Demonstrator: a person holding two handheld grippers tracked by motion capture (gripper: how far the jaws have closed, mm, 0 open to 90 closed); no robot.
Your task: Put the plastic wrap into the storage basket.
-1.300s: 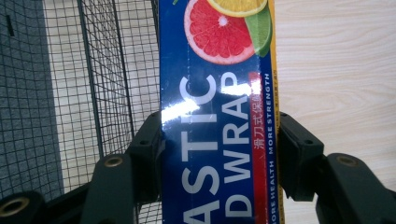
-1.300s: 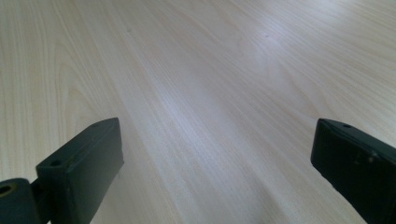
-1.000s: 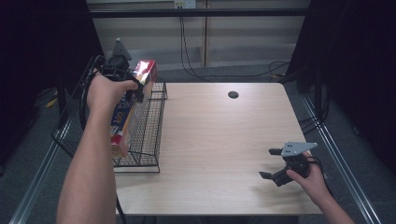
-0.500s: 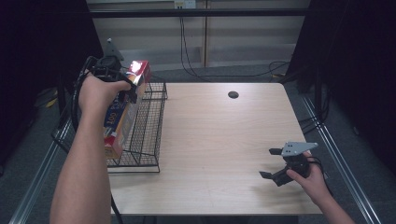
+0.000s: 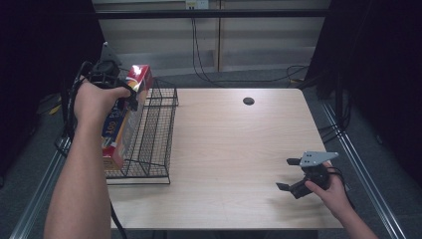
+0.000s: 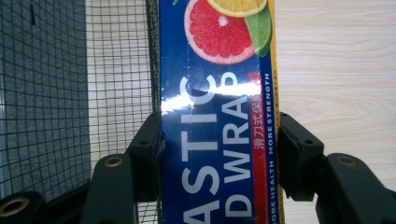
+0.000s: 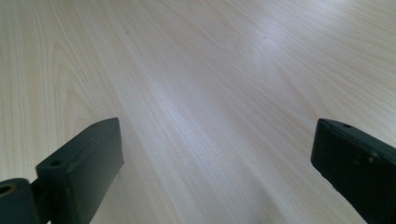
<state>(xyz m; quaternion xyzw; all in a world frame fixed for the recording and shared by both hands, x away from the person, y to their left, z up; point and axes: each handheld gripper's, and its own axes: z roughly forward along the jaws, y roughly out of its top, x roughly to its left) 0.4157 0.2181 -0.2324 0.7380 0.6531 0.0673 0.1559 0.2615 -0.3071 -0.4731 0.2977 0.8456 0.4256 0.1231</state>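
Since the earlier frames the left gripper point(image 5: 130, 94) has carried the plastic wrap box point(image 5: 123, 117) a little toward the far end of the wire basket point(image 5: 154, 144), and the box, which leaned more steeply before, now hangs closer to upright with its lower end down inside the basket by the left wall. The basket itself sits where it was, at the left edge of the table point(image 5: 234, 149). The right gripper point(image 5: 290, 175) has kept its place near the front right corner, low over the wood, jaws spread wide with nothing between them. The left gripper view adds what the high view cannot: both black jaws pressed flat against the two long sides of the box point(image 6: 217, 140), clamped on it, the printed citrus slices and the white lettering readable, with the basket's mesh point(image 6: 112, 79) to one side and bare table point(image 6: 336, 60) to the other. The right gripper view gives just the open jaws point(image 7: 215, 158) above plain wood grain point(image 7: 201, 70).
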